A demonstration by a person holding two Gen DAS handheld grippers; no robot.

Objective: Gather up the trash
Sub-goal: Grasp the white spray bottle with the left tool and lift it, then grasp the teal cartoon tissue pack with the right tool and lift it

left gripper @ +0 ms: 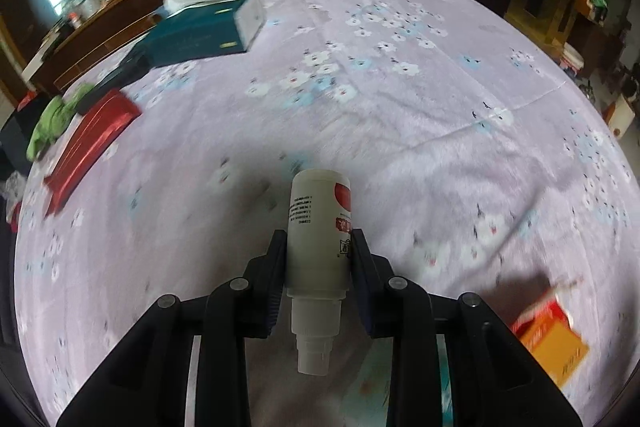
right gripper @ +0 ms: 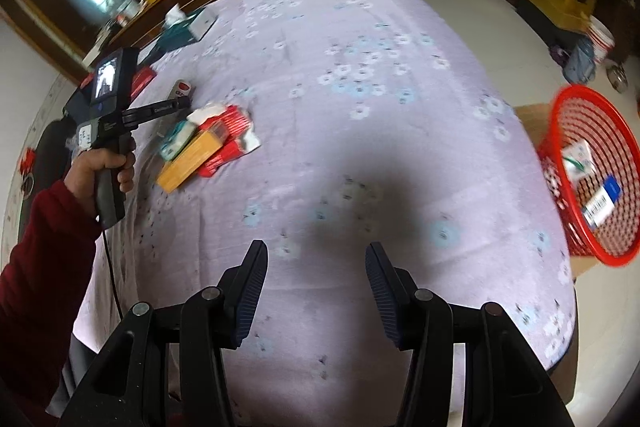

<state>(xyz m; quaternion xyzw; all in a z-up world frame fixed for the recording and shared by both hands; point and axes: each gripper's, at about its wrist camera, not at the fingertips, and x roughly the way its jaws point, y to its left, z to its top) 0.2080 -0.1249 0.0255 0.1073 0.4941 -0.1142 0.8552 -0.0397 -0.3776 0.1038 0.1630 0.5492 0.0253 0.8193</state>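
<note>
left claw [left gripper: 319, 247] clamps white bottle [left gripper: 319, 227] | right claw [right gripper: 316, 267] apart | floral cloth [right gripper: 360, 107] (lilac) | red basket [right gripper: 592, 171] beside table

The small white bottle [left gripper: 319, 239] carries red characters and fine black print — too blurred to read. No other lettering is legible.

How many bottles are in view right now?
1: the white bottle is clamped in the left gripper above the table; others may be hidden in the red basket.
</note>
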